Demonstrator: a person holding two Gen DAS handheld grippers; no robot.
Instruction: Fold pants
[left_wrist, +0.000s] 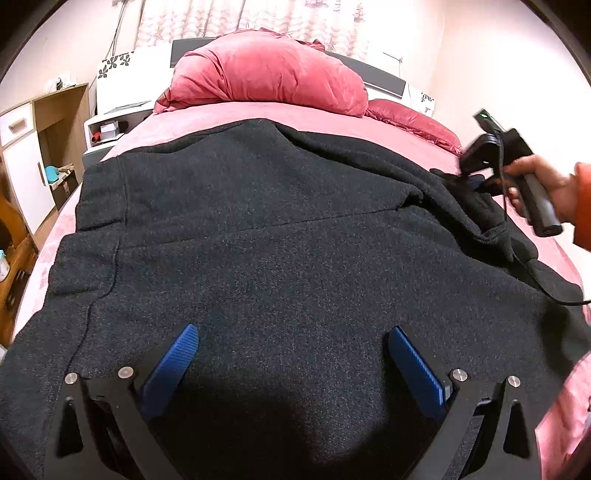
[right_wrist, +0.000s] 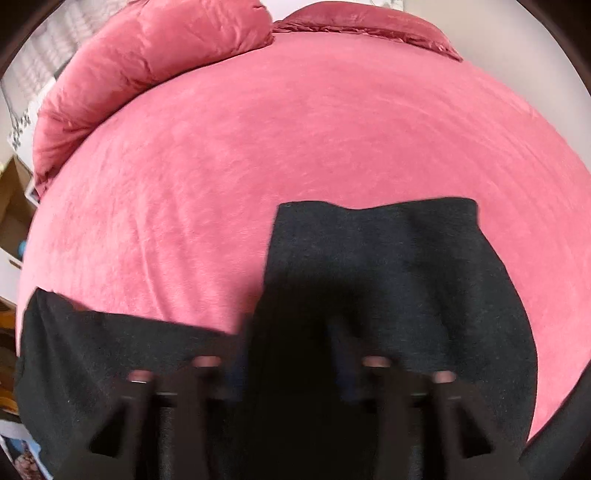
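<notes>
Dark grey pants (left_wrist: 258, 240) lie spread across the pink bed (left_wrist: 236, 114). My left gripper (left_wrist: 291, 343) is open just above the cloth, its blue fingers (left_wrist: 173, 365) wide apart and empty. My right gripper (left_wrist: 476, 181), held by a hand, is at the pants' right edge with a fold of cloth lifted at its tips. In the right wrist view the pants (right_wrist: 388, 266) drape over my right gripper (right_wrist: 291, 373) and hide the fingertips; the frame is blurred.
A pink duvet (left_wrist: 266, 74) is heaped at the head of the bed, with a pillow (left_wrist: 410, 122) to its right. A wooden cabinet (left_wrist: 40, 155) and a white nightstand (left_wrist: 107, 129) stand left of the bed. Bare pink sheet (right_wrist: 295, 140) lies beyond the pants.
</notes>
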